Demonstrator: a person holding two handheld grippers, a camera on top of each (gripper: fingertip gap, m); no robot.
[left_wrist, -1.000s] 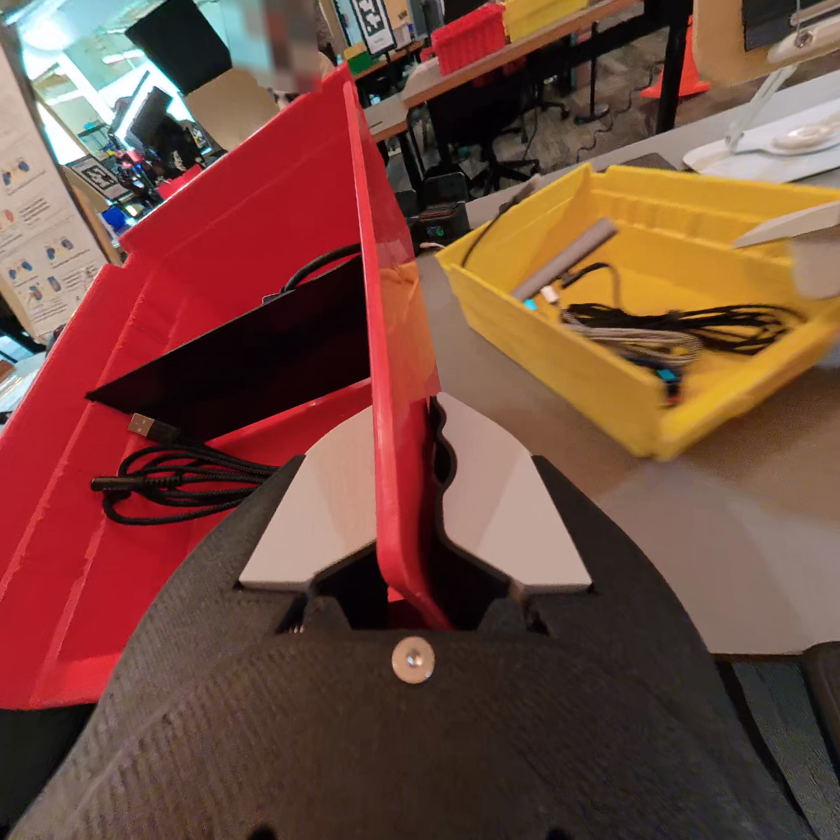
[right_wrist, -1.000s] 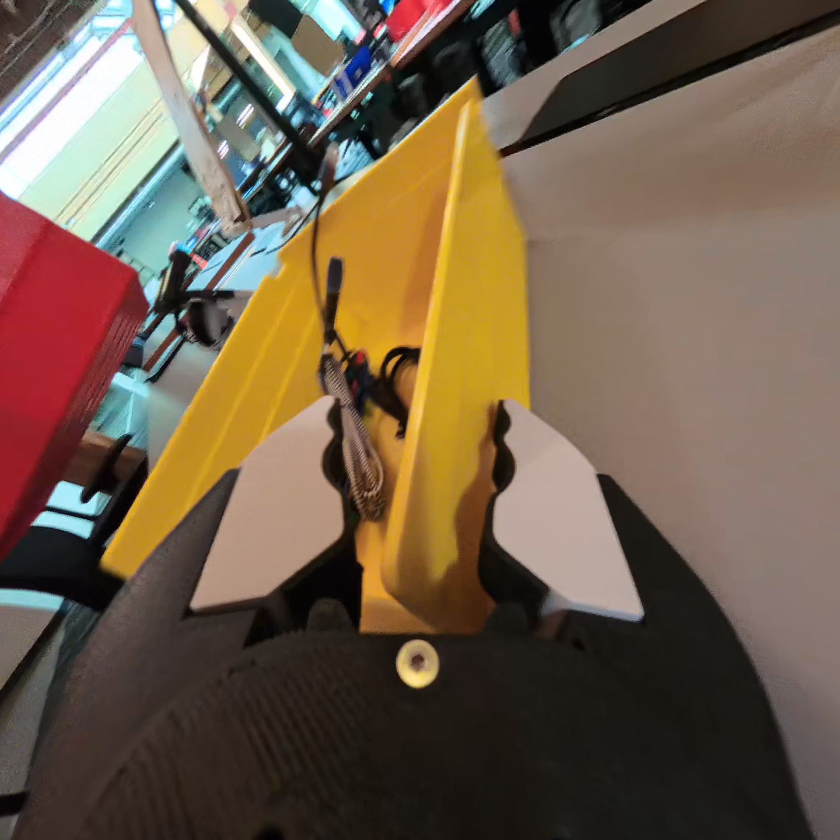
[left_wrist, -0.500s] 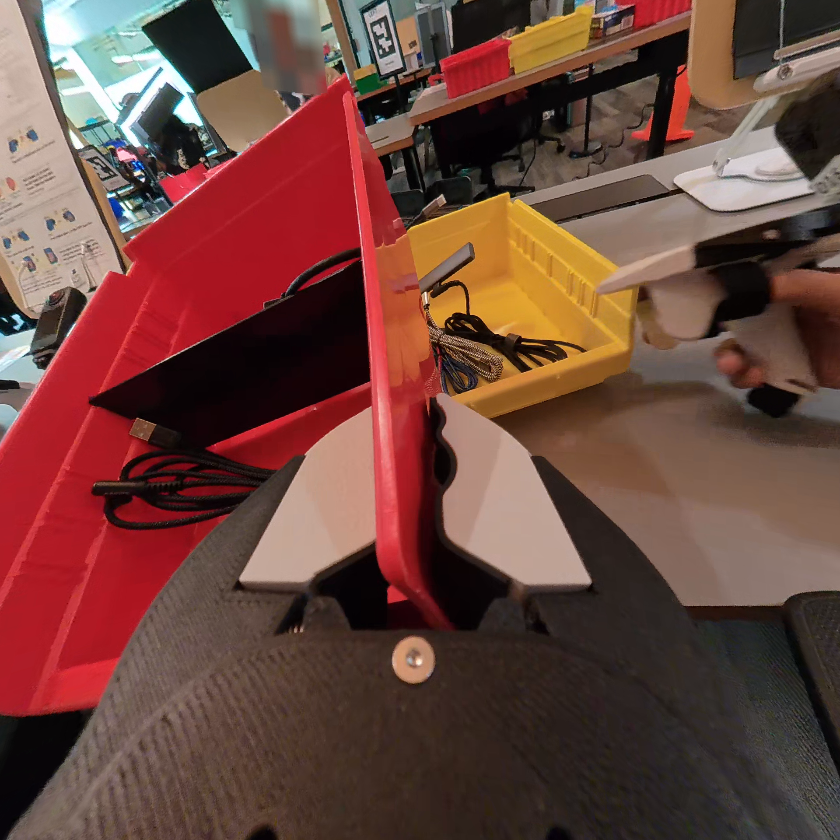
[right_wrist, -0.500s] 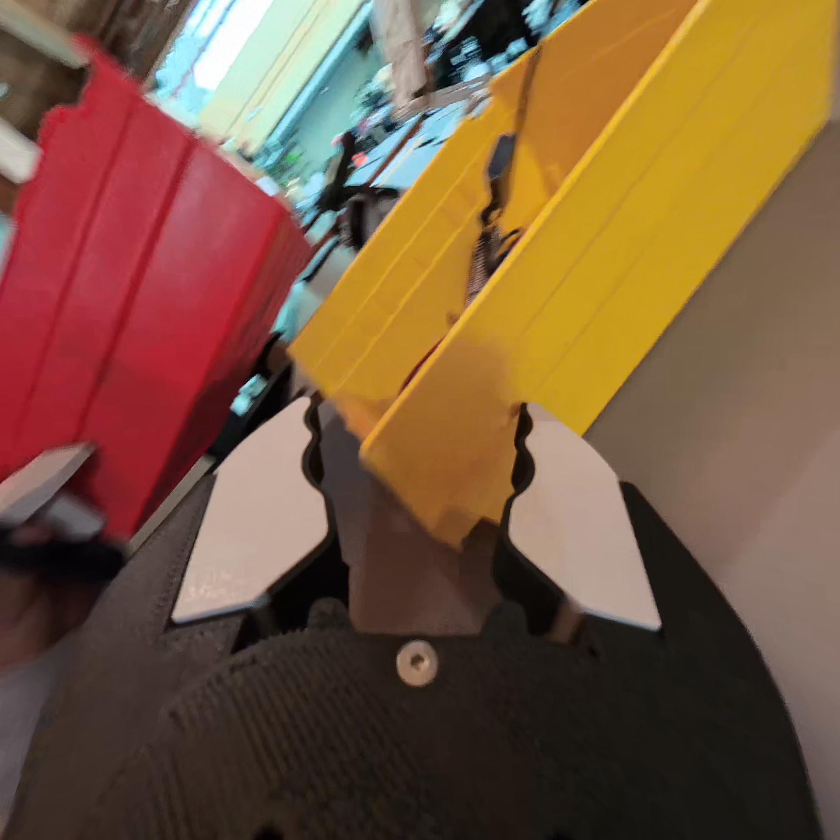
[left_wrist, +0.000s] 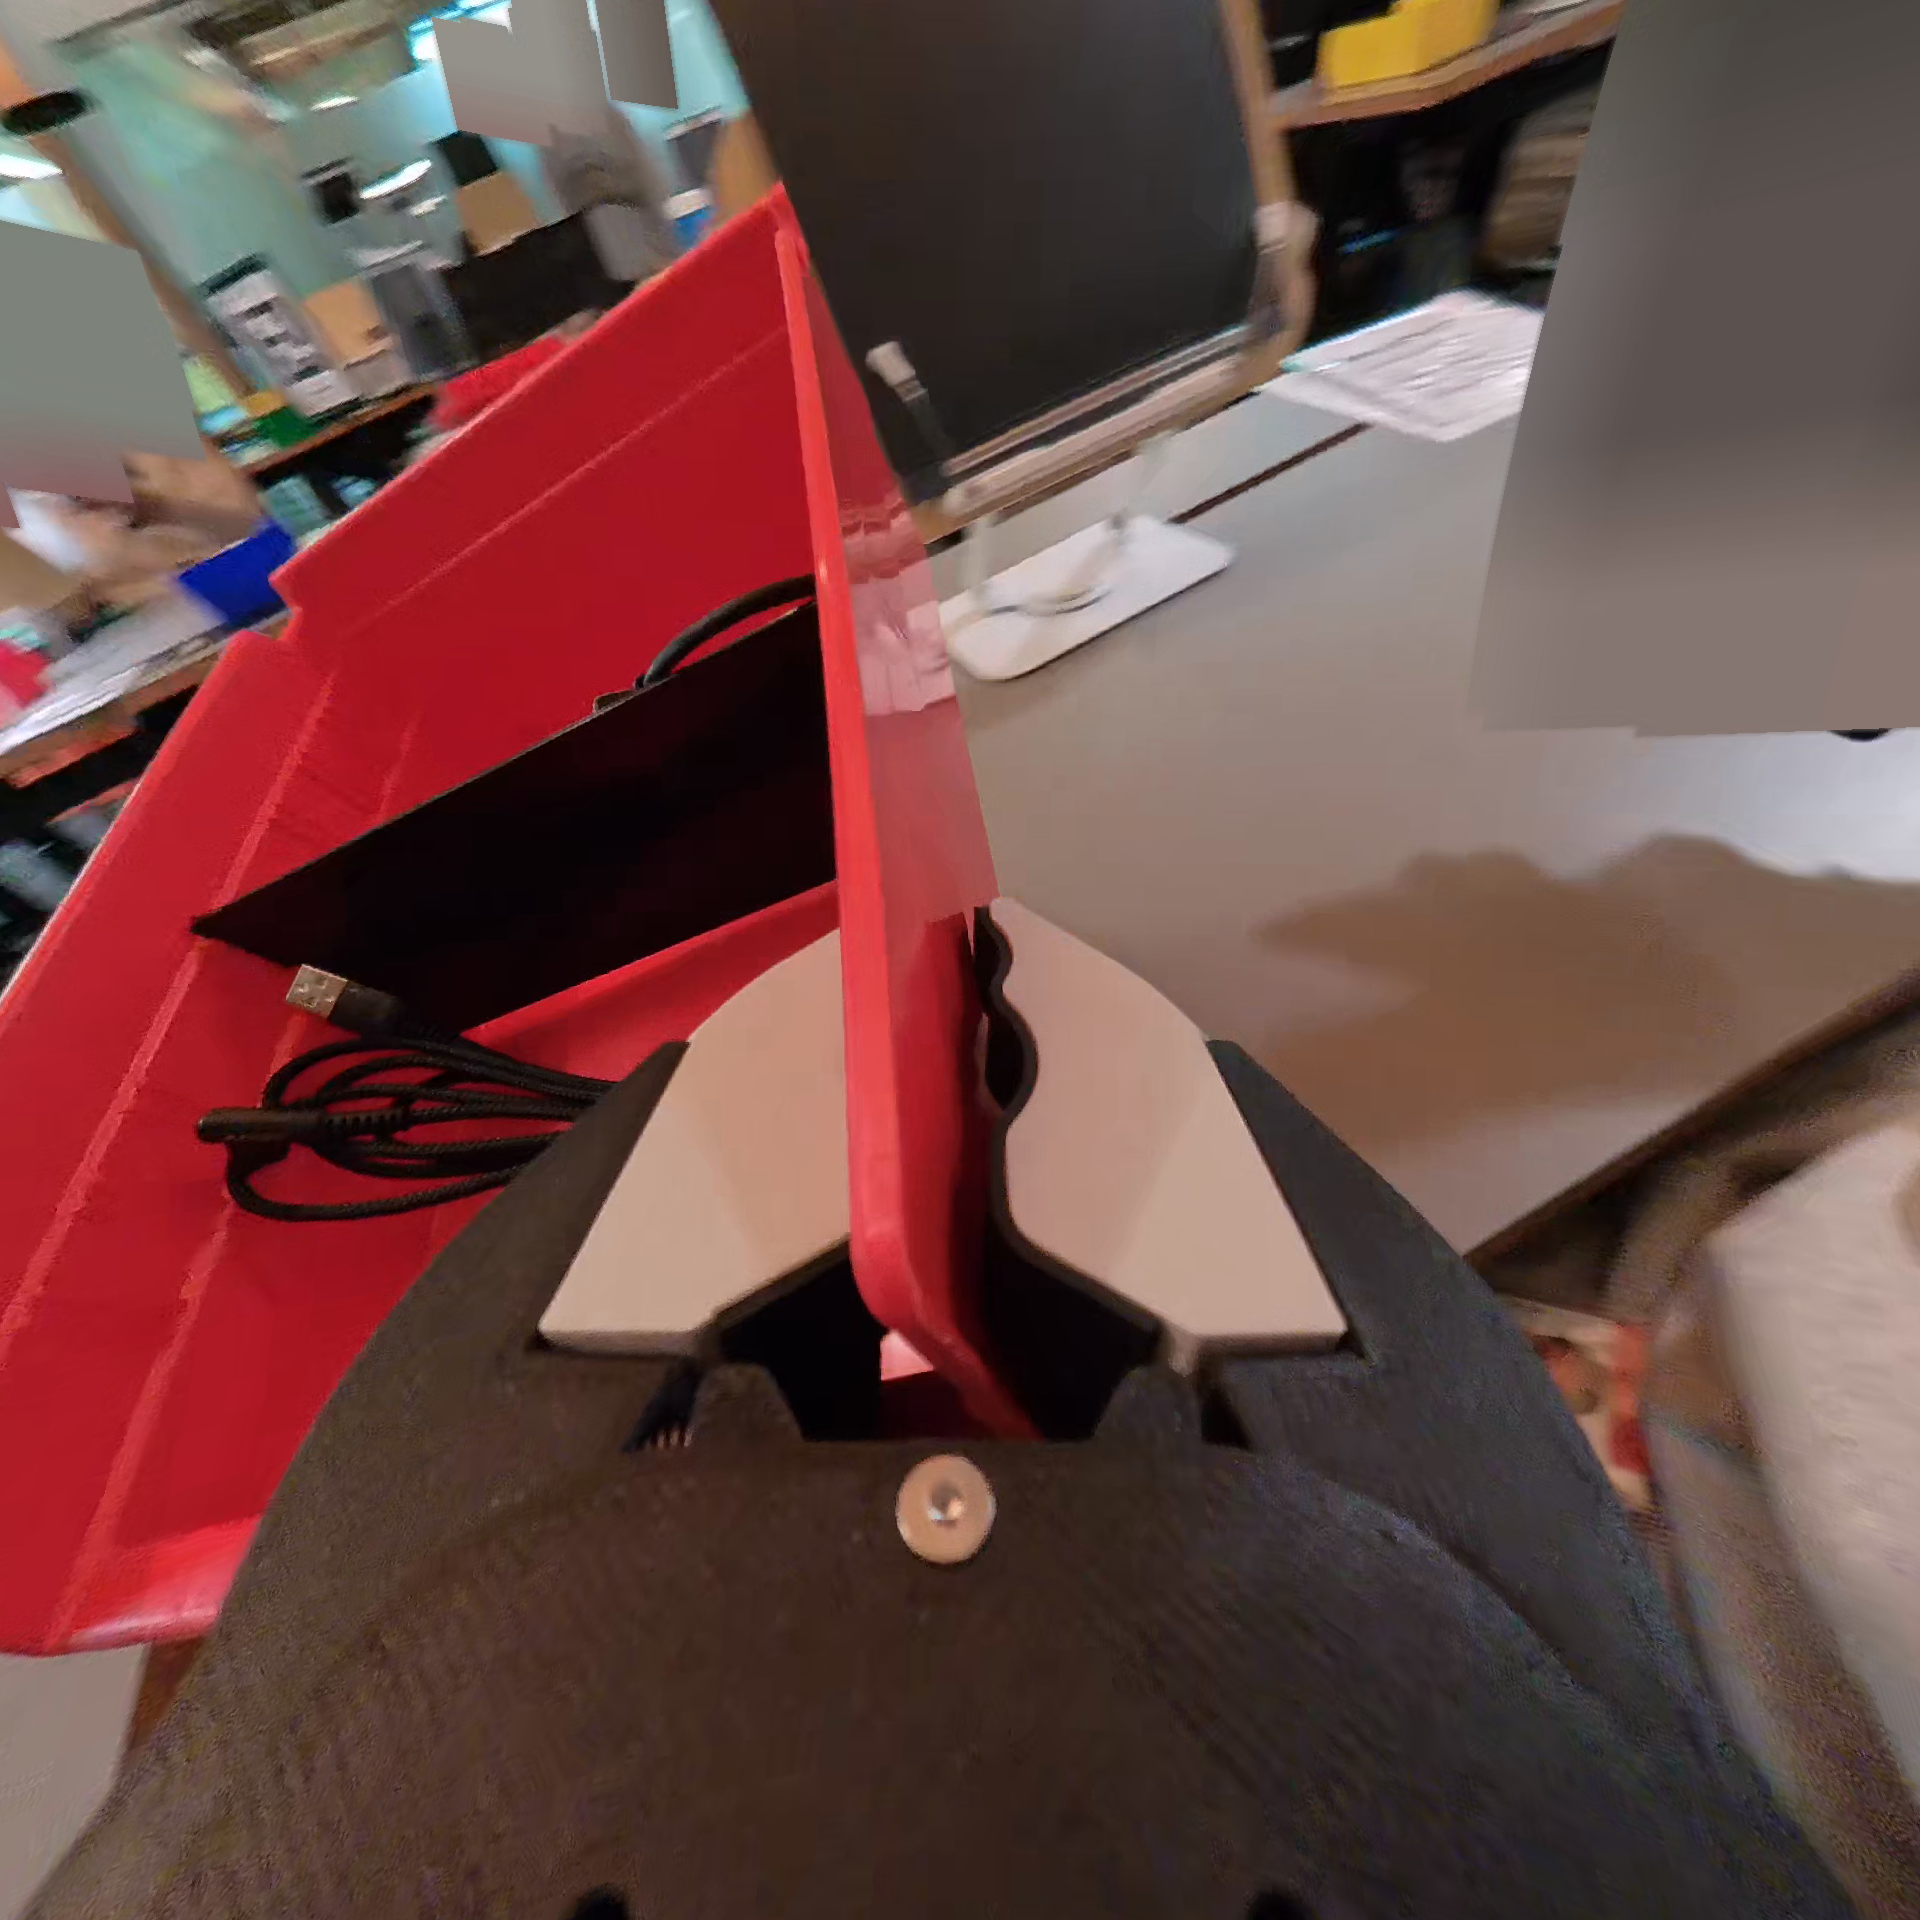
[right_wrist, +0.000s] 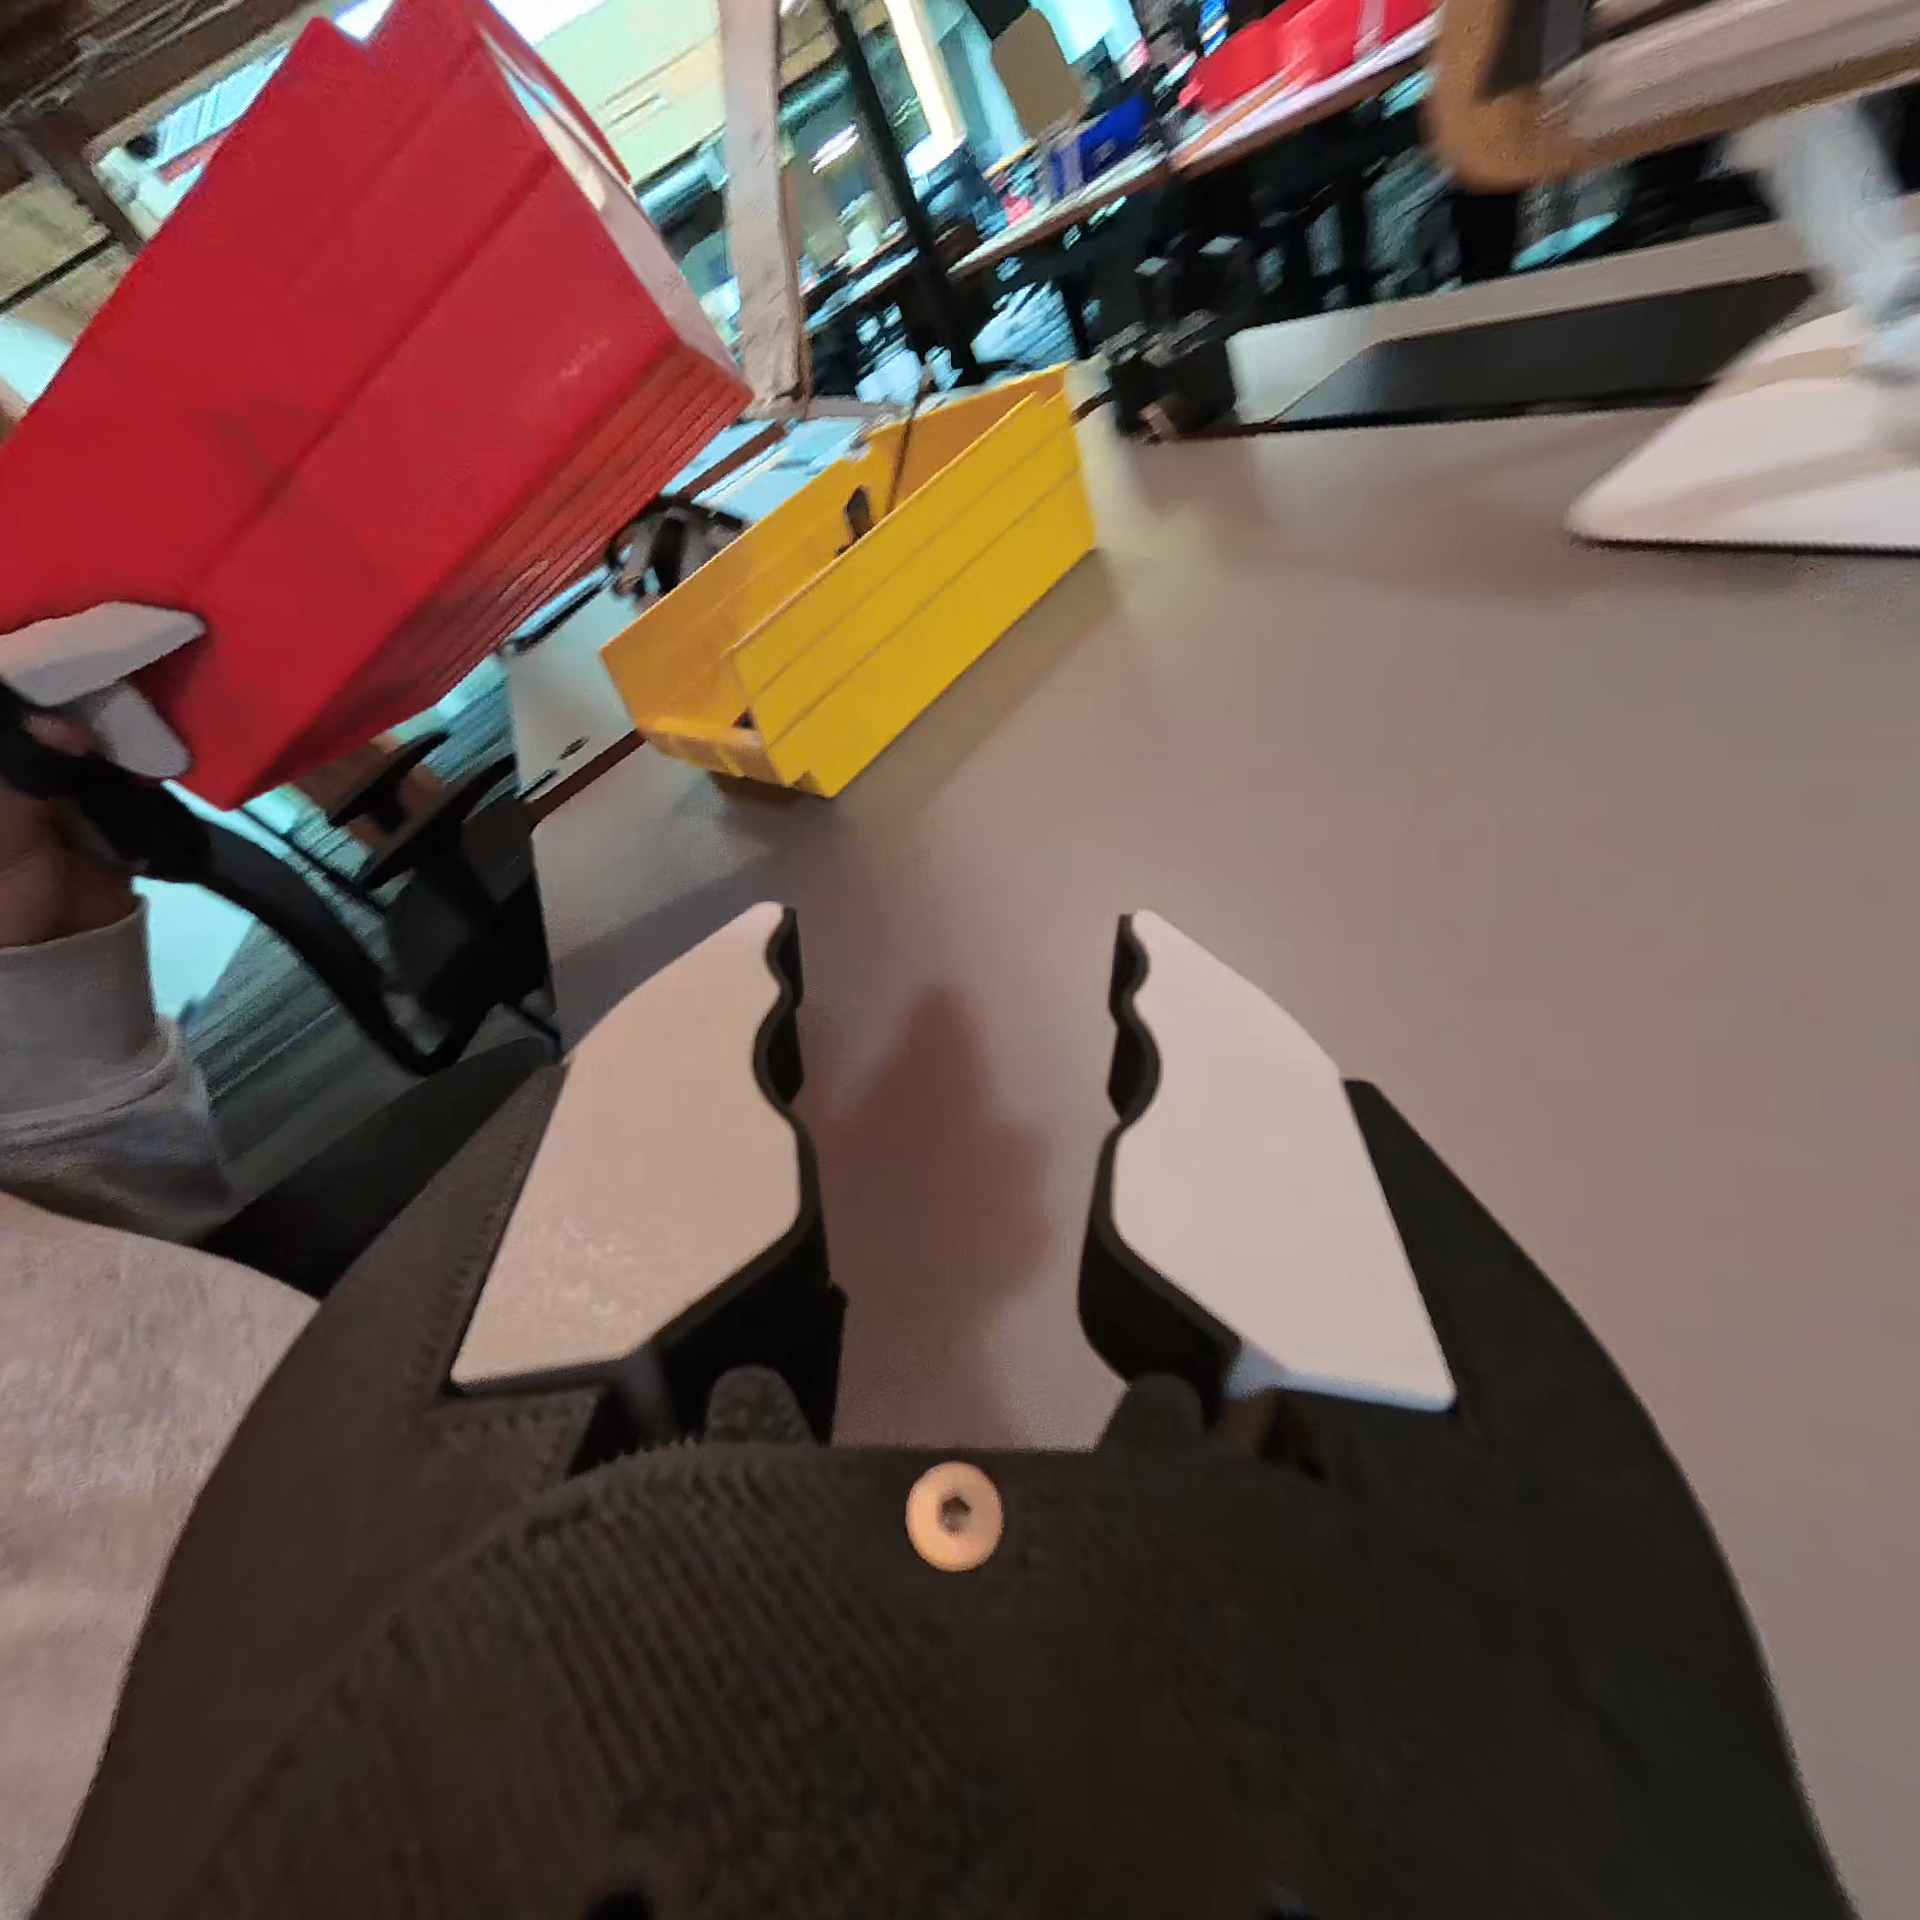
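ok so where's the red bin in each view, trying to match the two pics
Left wrist view: the red bin fills the left and centre, its side wall clamped between the left gripper fingers.
Right wrist view: the red bin is at the upper left, seen from outside, raised above the grey table.
Shared landmark: the white monitor stand base, centre right in the left wrist view, far right in the right wrist view.

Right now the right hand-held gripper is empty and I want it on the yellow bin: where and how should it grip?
Probably the yellow bin is best taken by its long side wall, facing the right hand-held gripper. Come from above, one finger inside and one outside: the wall is thin, upright and open-topped. The bin rests flat on the grey table; avoid the cable sticking out.
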